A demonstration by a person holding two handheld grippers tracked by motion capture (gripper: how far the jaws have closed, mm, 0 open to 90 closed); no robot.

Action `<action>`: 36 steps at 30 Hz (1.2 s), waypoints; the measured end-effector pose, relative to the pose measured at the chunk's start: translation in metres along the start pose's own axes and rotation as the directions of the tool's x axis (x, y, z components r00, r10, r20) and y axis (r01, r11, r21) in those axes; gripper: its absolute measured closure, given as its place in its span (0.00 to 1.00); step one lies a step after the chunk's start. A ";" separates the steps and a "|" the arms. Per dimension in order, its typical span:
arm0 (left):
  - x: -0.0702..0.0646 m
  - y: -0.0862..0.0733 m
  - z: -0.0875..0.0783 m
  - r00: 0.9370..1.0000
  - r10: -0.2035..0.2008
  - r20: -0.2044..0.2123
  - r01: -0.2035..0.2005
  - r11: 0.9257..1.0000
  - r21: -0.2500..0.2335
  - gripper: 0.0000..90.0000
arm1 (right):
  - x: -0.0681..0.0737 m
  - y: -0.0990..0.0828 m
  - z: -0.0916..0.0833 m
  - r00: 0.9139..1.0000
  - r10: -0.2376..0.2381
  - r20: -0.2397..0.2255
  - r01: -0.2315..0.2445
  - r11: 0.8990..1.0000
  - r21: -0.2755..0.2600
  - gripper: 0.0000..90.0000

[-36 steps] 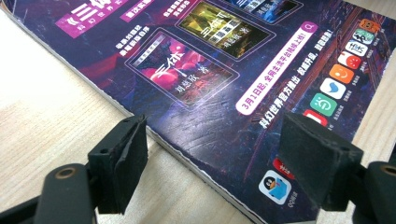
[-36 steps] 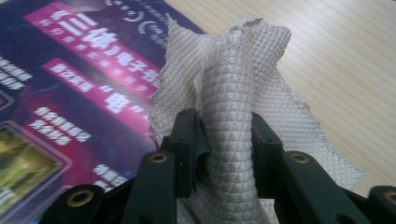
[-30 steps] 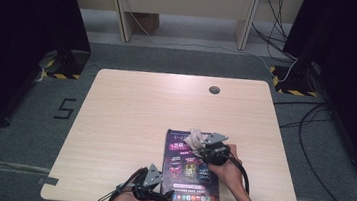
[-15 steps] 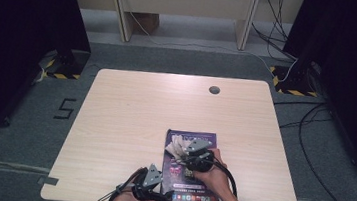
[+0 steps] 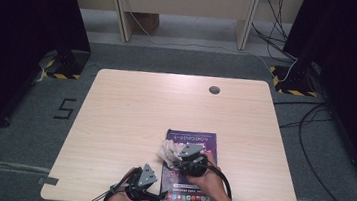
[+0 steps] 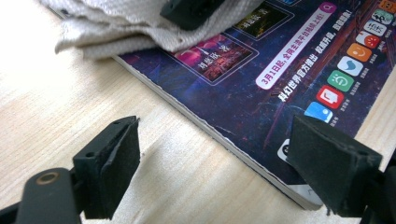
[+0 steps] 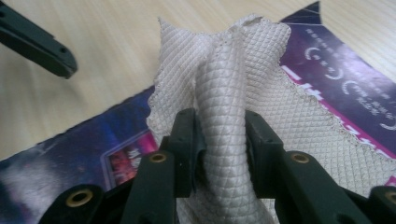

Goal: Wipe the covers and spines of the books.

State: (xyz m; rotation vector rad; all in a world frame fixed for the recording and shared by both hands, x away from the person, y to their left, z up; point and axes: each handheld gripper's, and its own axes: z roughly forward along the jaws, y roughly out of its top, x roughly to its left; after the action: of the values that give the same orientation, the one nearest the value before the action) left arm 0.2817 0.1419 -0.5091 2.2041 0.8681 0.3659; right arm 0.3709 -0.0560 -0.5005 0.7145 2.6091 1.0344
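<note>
A purple-covered magazine [image 5: 190, 138] lies flat near the table's front edge. My right gripper [image 5: 174, 155] is shut on a bunched white quilted cloth [image 5: 165, 148], which rests on the cover's left side. In the right gripper view the pads [image 7: 222, 126] squeeze a fold of the cloth [image 7: 224, 70] above the magazine [image 7: 345, 79]. My left gripper [image 5: 158, 194] sits at the magazine's near left corner. Its jaws [image 6: 215, 130] have just been opening and stand wide, one over bare wood and one over the cover [image 6: 280, 70], pressing on nothing. The cloth [image 6: 116, 23] lies beyond them.
The light wooden table [image 5: 130, 110] has a round cable hole [image 5: 214, 89] near its far edge. Dark screens stand at both sides. Cables [image 5: 310, 119] run across the grey floor at the right. Table legs [image 5: 121, 4] rise beyond the far edge.
My right gripper has dragged the cloth leftward and nearer across the magazine cover. The left hand has stayed in place at the corner.
</note>
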 end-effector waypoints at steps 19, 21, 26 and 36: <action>-0.013 -0.004 -0.005 1.000 0.025 -0.003 -0.025 1.000 -0.002 0.23 | -0.008 -0.017 -0.019 1.000 0.003 0.029 -0.004 1.000 0.019 0.73; -0.014 -0.004 -0.006 1.000 0.026 0.001 -0.026 1.000 -0.004 0.24 | -0.012 -0.020 -0.022 0.999 0.015 0.040 -0.016 1.000 0.021 0.73; -0.015 -0.004 -0.005 0.999 0.033 0.002 -0.033 0.999 -0.007 0.24 | -0.026 -0.030 -0.031 0.996 0.048 0.075 -0.050 0.998 0.023 0.73; -0.017 -0.002 -0.003 0.999 0.045 -0.008 -0.045 0.999 -0.008 0.23 | -0.053 -0.052 -0.053 0.981 0.120 0.153 -0.126 0.991 0.032 0.72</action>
State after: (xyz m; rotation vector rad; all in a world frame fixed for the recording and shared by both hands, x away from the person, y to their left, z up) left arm 0.2666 0.1326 -0.5087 2.2193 0.8207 0.3992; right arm 0.3771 -0.1471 -0.4957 0.9370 2.4893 0.9225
